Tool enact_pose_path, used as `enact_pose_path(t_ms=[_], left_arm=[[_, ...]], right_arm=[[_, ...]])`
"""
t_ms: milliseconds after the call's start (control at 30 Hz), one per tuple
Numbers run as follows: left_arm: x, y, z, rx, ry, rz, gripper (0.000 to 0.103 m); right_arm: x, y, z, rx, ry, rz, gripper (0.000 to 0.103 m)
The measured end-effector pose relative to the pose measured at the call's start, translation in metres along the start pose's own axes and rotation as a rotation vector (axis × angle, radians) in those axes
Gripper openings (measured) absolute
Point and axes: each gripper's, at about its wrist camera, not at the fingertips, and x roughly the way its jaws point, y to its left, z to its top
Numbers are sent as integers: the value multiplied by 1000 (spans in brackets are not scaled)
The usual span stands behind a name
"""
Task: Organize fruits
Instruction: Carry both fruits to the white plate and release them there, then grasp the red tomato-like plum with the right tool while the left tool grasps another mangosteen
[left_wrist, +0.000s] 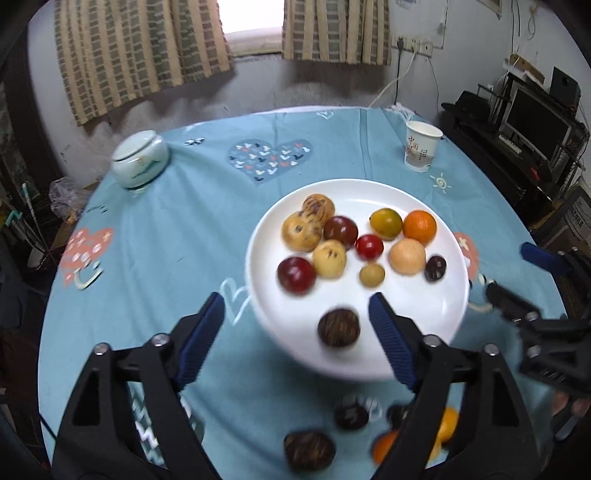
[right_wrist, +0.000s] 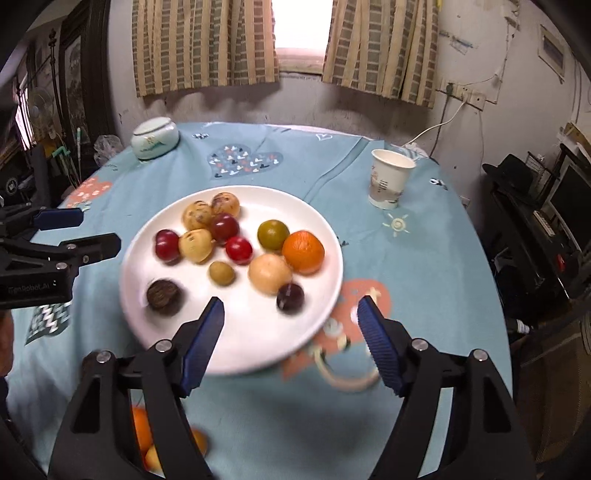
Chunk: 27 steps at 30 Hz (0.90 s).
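Hovering over the near rim of the round white ceramic plate (left_wrist: 436, 206), the left gripper (left_wrist: 297, 314) stood released, its blue ribbed fingers spread wide with nothing between them. The right gripper (right_wrist: 290, 315) was likewise released and empty, just off the plate's right-hand edge.

Just ahead of the left gripper, close to its right finger, sat a dark brown wrinkled round fruit (left_wrist: 339, 328), alone on the near part of the plate. Farther ahead lay the main cluster: speckled yellow-brown fruits (left_wrist: 301, 230), dark red plums (left_wrist: 296, 275), a small red tomato-like fruit (left_wrist: 369, 246), a bright orange mandarin (left_wrist: 419, 227) and a small dark purple fruit (left_wrist: 435, 268). Below the left gripper, on the light-blue patterned tablecloth (left_wrist: 166, 229), more loose fruit waited, including a second brown wrinkled fruit (left_wrist: 309, 451), blurred.

These fruits looked light, round and prone to rolling on the slick plate. The plums and the red fruit probably had smooth, soft skins that bruise, so a gentle closure across the widest middle seemed wise. The wrinkled brown ones likely gave better purchase. The mandarin appeared broad enough to need the fingers nearly fully spread.
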Motion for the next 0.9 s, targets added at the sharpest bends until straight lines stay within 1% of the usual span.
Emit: enact_pose_path(t_ms=[33, 67, 100, 133, 167, 267, 300, 367, 433, 500, 567, 633, 667, 700, 733, 767, 800, 900], left_arm=[[-9, 3, -9, -6, -8, 5, 86], [-18, 6, -21, -17, -15, 4, 87], [-28, 10, -36, -36, -22, 0, 88], [-33, 13, -45, -50, -25, -2, 90], [-39, 15, -58, -66, -26, -5, 91], [-53, 20, -101, -108, -20, -33, 91], [-58, 19, -120, -113, -14, -42, 91], [-63, 15, -143, -93, -4, -30, 91], [-66, 10, -159, -63, 3, -17, 91], [-70, 9, -169, -43, 4, -1, 91], [-73, 10, -173, -42, 0, 2, 91], [-76, 12, -174, -47, -10, 2, 91], [-77, 13, -174, -48, -15, 5, 91], [-78, 15, -174, -49, -21, 11, 91], [-78, 16, -175, -51, -23, 15, 91], [-78, 17, -175, -53, -22, 18, 91], [-77, 20, -175, -59, -20, 21, 91], [-74, 27, -177, -74, -16, 21, 91]], right_arm=[[-15, 1, -9, 7, -8, 7, 78], [-25, 4, -16, 12, -13, 12, 82], [-35, 7, -25, 19, -16, 14, 90], [-47, 11, -38, 27, -21, 17, 93], [-56, 15, -49, 34, -28, 22, 95], [-79, 35, -95, 57, -31, 47, 95], [-82, 39, -104, 62, -29, 52, 95], [-88, 51, -128, 76, -19, 65, 95], [-89, 62, -145, 74, 8, 64, 95], [-88, 70, -155, 66, 26, 58, 95], [-87, 74, -158, 67, 38, 79, 95], [-88, 77, -158, 79, 27, 113, 95], [-90, 79, -157, 82, 17, 139, 93], [-92, 82, -158, 83, 5, 173, 83], [-92, 87, -157, 73, 3, 209, 77], [-89, 93, -157, 59, 13, 226, 71], [-87, 98, -157, 50, 19, 230, 62], [-70, 110, -155, 37, 52, 248, 50]])
